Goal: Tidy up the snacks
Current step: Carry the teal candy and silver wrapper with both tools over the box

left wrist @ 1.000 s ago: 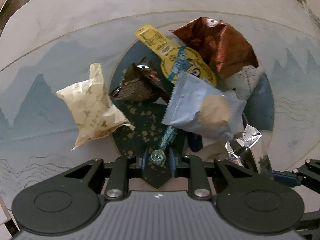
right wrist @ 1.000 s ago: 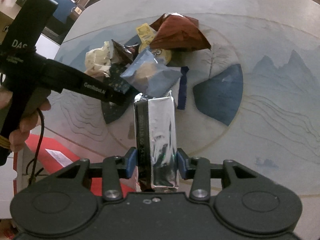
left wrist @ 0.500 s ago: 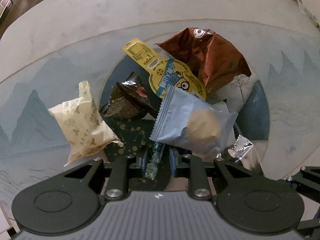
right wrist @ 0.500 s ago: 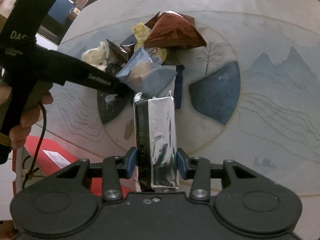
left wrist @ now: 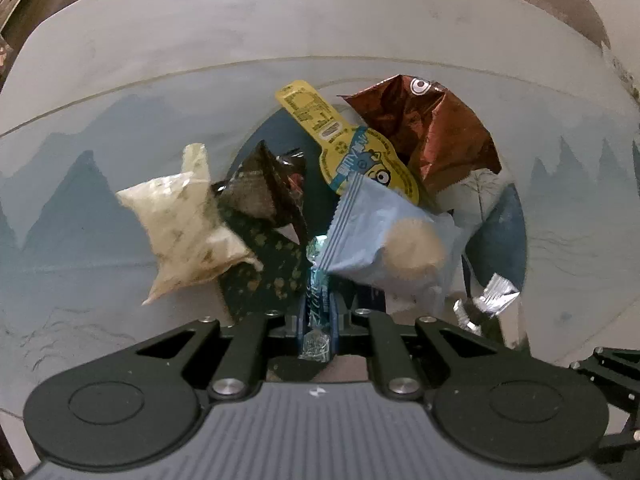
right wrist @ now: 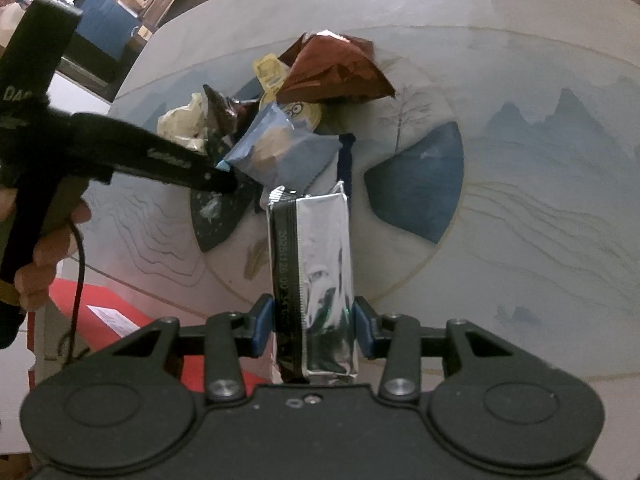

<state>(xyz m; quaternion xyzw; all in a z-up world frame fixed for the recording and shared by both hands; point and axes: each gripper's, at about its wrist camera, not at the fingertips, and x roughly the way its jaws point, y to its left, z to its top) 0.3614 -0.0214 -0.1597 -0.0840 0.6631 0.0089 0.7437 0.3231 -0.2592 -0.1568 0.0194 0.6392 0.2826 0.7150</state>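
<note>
1. The left gripper [left wrist: 317, 320] pointed down over the tabletop [left wrist: 280, 32], its jaws brought together on a thin teal-wrapped candy [left wrist: 316, 304] that stood between the pads, its upper twist reaching toward the pile.
2. The right gripper [right wrist: 314, 320] was clamped on a silver foil packet [right wrist: 320, 276], which stood lengthwise between the blue pads with its crimped end pointing away from the camera.
3. In the left wrist view the same silver packet's crimped end showed at the lower right, beside the pile.
4. The remaining snacks lay clustered on the round painted tabletop: a cream paper pouch [left wrist: 188, 224] to the left, touching a dark triangular packet [left wrist: 266, 192].
5. A pale blue packet [left wrist: 392, 240] with a round biscuit picture lay just above the left gripper, overlapping a yellow cartoon-printed packet [left wrist: 344, 140].
6. A crinkled reddish-brown foil bag [left wrist: 436, 132] sat at the far right of the pile, beside the yellow one.
7. In the right wrist view a person's hand [right wrist: 48, 248] gripped the left tool's handle at the left edge, above a red box [right wrist: 100, 304] beside the tabletop.
</note>
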